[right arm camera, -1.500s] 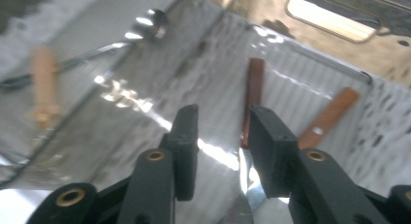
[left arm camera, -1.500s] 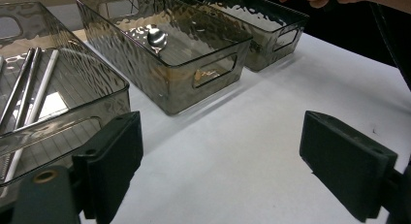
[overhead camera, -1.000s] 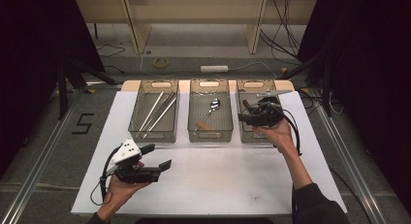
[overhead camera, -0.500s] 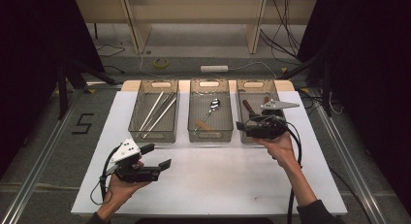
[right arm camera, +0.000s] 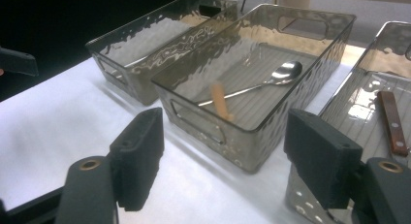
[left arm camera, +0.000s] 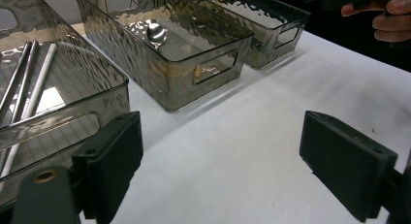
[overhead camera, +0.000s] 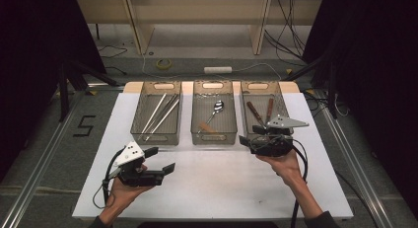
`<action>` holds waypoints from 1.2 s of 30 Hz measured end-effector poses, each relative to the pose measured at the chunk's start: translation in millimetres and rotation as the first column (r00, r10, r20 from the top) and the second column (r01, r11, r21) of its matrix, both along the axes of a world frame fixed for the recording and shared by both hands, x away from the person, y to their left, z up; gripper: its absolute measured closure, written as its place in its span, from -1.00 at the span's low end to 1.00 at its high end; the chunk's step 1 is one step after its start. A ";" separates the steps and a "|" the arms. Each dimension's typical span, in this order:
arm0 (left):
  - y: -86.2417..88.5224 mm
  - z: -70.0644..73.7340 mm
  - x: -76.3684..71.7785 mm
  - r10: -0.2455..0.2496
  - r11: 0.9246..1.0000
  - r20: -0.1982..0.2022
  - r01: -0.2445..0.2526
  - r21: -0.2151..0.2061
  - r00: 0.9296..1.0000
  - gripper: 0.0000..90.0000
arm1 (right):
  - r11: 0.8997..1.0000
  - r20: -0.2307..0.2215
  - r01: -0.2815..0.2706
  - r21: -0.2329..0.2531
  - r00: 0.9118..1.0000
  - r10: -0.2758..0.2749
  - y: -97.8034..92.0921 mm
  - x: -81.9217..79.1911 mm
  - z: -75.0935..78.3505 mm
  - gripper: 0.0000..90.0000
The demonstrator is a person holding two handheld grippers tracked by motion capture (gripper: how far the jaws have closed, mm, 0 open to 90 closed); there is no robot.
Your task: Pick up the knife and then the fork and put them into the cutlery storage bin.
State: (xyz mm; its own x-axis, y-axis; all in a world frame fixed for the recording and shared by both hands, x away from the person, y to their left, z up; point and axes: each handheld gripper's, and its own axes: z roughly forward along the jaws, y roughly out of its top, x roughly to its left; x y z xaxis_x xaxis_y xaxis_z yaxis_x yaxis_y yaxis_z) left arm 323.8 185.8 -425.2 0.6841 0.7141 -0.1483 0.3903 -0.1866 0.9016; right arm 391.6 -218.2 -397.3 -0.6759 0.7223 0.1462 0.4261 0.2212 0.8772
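The white table [overhead camera: 212,188] fills the lower middle of the high view, and on the grey floor at the left of that frame a black "5" [overhead camera: 84,125] is the only writing that can be read. Three smoked plastic bins stand in a row across the upper part of the table: the left bin [overhead camera: 156,138] with long pale and metal sticks, the middle bin [overhead camera: 213,138] with a spoon [overhead camera: 216,109] and a short tan piece, and the right bin [overhead camera: 260,87] with two wooden-handled utensils [overhead camera: 255,113]. The near end of the right bin is hidden behind the right gripper [overhead camera: 246,140], which hangs at centre right of the frame, its jaws wide apart and empty, pointing toward the middle bin; in the right gripper view the spoon [right arm camera: 271,78] lies beyond and between the jaws, well apart from them, and one brown handle [right arm camera: 391,122] sits at the right edge, cut off by the jaw. The left gripper [overhead camera: 160,160], at lower left, also has its jaws spread and empty over bare table, near the left bin's front corner. The rippled bin walls blur what lies inside in the left gripper view.
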 end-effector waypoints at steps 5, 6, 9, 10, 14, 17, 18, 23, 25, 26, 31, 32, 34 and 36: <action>1.5 0.1 -1.7 0.001 1.000 0.003 -0.001 -0.006 1.000 -0.66 | 1.000 0.010 -0.004 -0.008 1.000 0.004 1.1 -8.3 -3.6 -0.30; 1.9 0.1 -1.7 0.001 1.000 0.004 -0.001 -0.007 1.000 -0.66 | 1.000 0.008 -0.006 -0.005 1.000 0.006 1.1 -10.2 -4.2 -0.30; 2.2 0.2 -1.9 0.001 1.000 0.004 -0.001 -0.005 1.000 -0.66 | 1.000 0.028 -0.013 0.000 1.000 0.013 0.4 -16.7 -5.9 -0.30; 2.2 0.2 -2.0 0.000 1.000 0.005 0.000 -0.005 1.000 -0.66 | 1.000 0.031 -0.013 0.003 0.999 0.013 0.1 -19.0 -6.2 -0.31; 2.2 0.1 -2.0 -0.002 1.000 0.002 0.002 -0.002 1.000 -0.66 | 1.000 0.037 -0.026 0.018 0.999 0.025 -1.5 -28.6 -8.8 -0.32; 2.0 -0.1 -1.7 -0.005 1.000 -0.001 0.005 -0.005 1.000 -0.66 | 0.999 0.044 -0.032 0.017 0.999 0.031 -2.2 -34.8 -11.7 -0.34; 2.1 -0.1 -1.5 -0.004 1.000 -0.006 0.004 -0.014 1.000 -0.66 | 0.999 0.049 -0.033 0.020 0.998 0.032 -2.6 -36.9 -12.7 -0.34; 4.4 0.3 -0.7 -0.004 0.999 -0.018 0.003 -0.047 1.000 -0.66 | 0.999 0.047 -0.039 0.027 0.998 0.038 -5.9 -45.2 -18.3 -0.42; 4.5 0.4 -0.7 -0.006 0.999 -0.018 0.005 -0.043 1.000 -0.66 | 0.999 0.050 -0.039 0.029 0.998 0.037 -7.2 -48.6 -20.4 -0.44; 4.6 0.4 -0.7 -0.006 0.999 -0.018 0.005 -0.043 1.000 -0.66 | 0.999 0.051 -0.037 0.029 0.998 0.035 -7.9 -50.6 -21.0 -0.45; 5.6 0.4 -0.8 -0.002 0.999 -0.019 0.001 -0.047 1.000 -0.66 | 0.999 0.051 -0.027 0.046 0.998 0.025 -13.3 -59.1 -24.9 -0.51; 5.6 0.4 -1.1 -0.001 0.999 -0.020 0.000 -0.051 1.000 -0.66 | 0.999 0.046 -0.025 0.046 0.999 0.023 -13.9 -60.4 -25.9 -0.52; 5.8 0.3 -1.1 0.000 0.999 -0.021 -0.002 -0.052 1.000 -0.66 | 0.999 0.042 -0.026 0.044 0.999 0.024 -14.7 -62.8 -27.5 -0.55; 5.9 0.3 -1.0 0.000 0.999 -0.023 -0.001 -0.053 1.000 -0.66 | 0.999 0.039 -0.023 0.040 0.999 0.022 -15.3 -64.9 -28.1 -0.56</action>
State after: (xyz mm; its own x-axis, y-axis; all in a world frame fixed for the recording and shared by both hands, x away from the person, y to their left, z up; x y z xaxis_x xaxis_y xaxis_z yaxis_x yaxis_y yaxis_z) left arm 322.8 191.7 -424.8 0.6798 0.7052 -0.2014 0.4107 -0.1385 0.9012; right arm 326.8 -233.5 -425.4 -0.6975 0.7010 0.1487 0.3874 0.1943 0.9012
